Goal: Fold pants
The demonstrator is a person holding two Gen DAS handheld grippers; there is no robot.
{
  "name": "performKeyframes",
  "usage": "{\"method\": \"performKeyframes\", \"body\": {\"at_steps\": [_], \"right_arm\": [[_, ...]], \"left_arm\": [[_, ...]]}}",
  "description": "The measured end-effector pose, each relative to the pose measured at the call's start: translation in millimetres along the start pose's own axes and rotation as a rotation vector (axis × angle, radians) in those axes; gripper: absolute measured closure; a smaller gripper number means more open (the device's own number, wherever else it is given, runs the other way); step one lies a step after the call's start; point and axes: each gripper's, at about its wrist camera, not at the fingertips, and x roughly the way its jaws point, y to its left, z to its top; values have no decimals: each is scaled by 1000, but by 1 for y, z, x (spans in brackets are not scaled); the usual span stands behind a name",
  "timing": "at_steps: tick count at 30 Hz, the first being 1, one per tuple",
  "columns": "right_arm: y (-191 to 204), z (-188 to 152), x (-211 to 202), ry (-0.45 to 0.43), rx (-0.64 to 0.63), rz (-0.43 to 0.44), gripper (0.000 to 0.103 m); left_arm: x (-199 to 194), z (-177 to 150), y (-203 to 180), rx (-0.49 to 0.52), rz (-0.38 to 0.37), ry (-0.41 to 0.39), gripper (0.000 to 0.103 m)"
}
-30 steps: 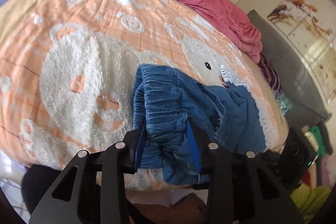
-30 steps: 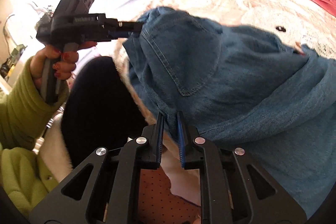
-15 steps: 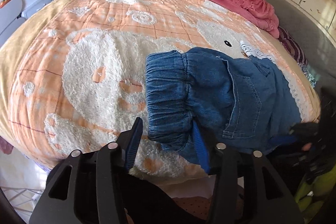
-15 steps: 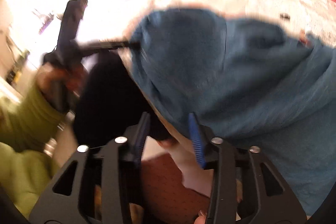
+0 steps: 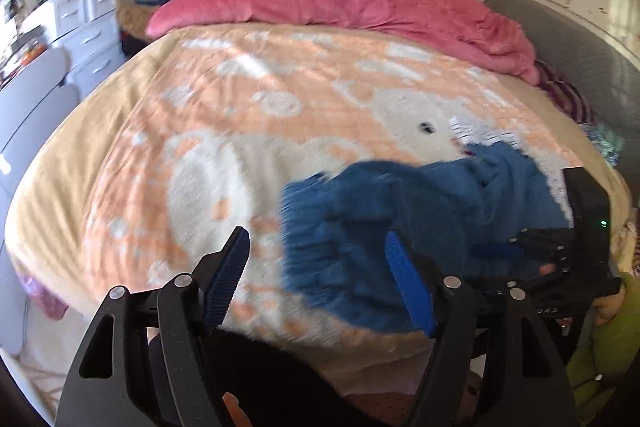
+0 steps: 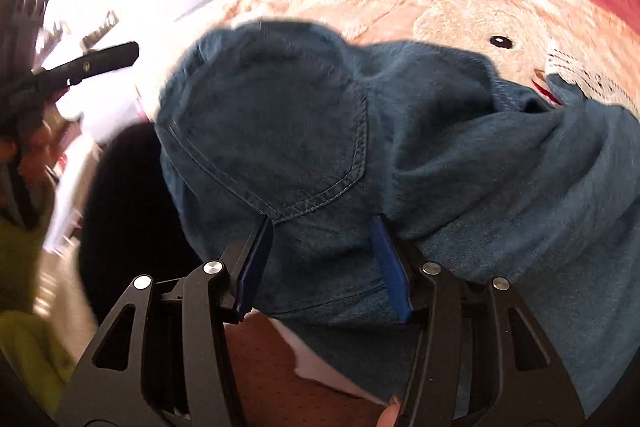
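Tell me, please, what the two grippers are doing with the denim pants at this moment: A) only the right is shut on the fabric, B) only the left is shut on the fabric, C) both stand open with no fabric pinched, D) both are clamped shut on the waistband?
C: the left gripper stands wide open short of the denim pants, and the right gripper is open too, its blue pads apart over the cloth.

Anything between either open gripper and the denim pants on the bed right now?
Nothing visible. The left gripper is open with the pants' gathered waistband just ahead of its fingers, over bare blanket. The right gripper is open with denim directly between its fingers, below the back pocket.
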Motion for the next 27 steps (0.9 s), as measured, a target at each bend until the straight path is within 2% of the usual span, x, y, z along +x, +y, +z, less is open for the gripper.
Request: {"method": "performKeyframes", "body": {"at_steps": [2, 4, 8, 11, 15, 17, 19, 22, 24, 27], "right_arm": [[-4, 5, -23, -62, 34, 15, 59], [-14, 7, -49, -128, 69, -24, 54], [-48, 1, -79, -182, 142, -124, 49], [-73, -4, -87, -186, 207, -165, 48], [-91, 3, -85, -178, 224, -206, 46], [-95, 12, -79, -170, 209, -227, 45], [-98, 31, -70, -166, 179, -257, 45], [-102, 57, -64, -146, 144, -299, 45], [-109, 79, -52, -122, 124, -317, 44], [-133, 112, -20, -49, 143, -324, 42]], "left_arm": [[6, 9, -22, 43, -56, -4, 33], [18, 13, -48, 88, -122, 10, 33], [52, 12, -91, 149, -222, 78, 34], [80, 5, -117, 205, -245, 133, 36], [119, -7, -132, 240, -197, 198, 39], [131, -15, -136, 261, -152, 192, 37], [131, -20, -140, 300, -130, 153, 36], [119, -17, -136, 258, -145, 155, 36], [99, -14, -135, 222, -214, 123, 36], [77, -14, -148, 260, -286, 66, 36]]}}
